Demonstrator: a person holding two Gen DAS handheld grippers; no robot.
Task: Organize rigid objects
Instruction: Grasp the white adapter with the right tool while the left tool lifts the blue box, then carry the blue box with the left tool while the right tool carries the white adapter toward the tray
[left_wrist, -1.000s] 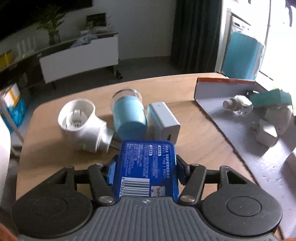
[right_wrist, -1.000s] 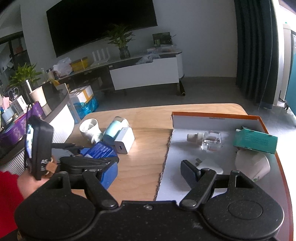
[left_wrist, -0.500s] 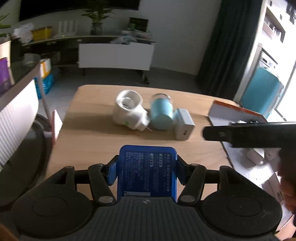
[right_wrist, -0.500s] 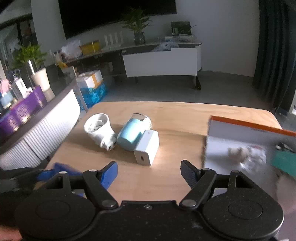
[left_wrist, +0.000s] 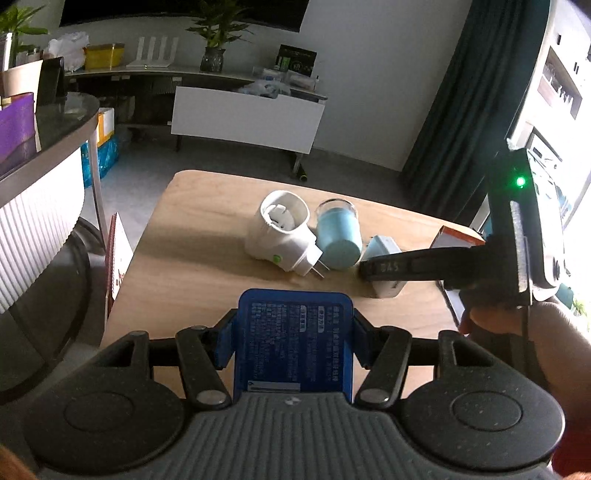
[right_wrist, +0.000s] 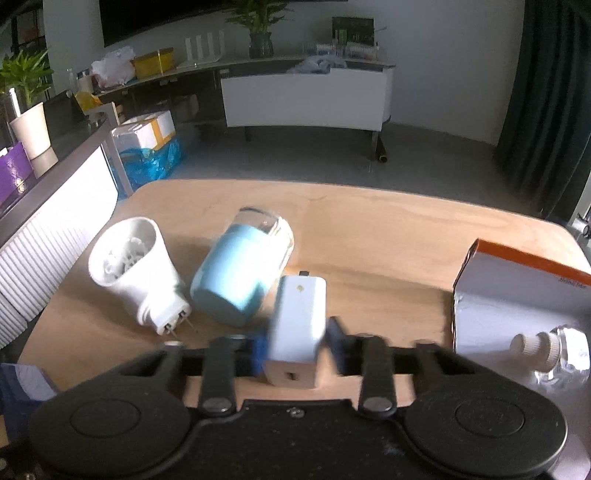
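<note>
The left gripper (left_wrist: 293, 341) is clamped on a blue packet (left_wrist: 293, 343), pads pressed to both of its long edges, and the packet is carried clear above the table (left_wrist: 207, 258), label up, most likely on its way to be sorted. Over on the right, the right gripper (right_wrist: 293, 349) has its jaws drawn in on a white charger (right_wrist: 297, 325), which lies on the wood just beside the teal jar (right_wrist: 242, 271); the blue pads sit against its two sides and look blurred, so the grip reads as only just made. The charger makes sense as the pick, being the nearest of the cluster to the box (right_wrist: 517, 295) at the right, which looks like where things are being collected. The white plug (right_wrist: 135, 266) lies on its side, prongs toward the camera, touching the jar or very nearly. The left wrist view shows the right gripper side-on, a dark finger laid across the charger and the person's hand (left_wrist: 517, 332) behind it, yet it cannot show how those jaws stand. The right wrist view settles that, and adds a small clear bottle (right_wrist: 554, 347) lying in the box, while giving only a sliver of blue at its lower left edge.
</note>
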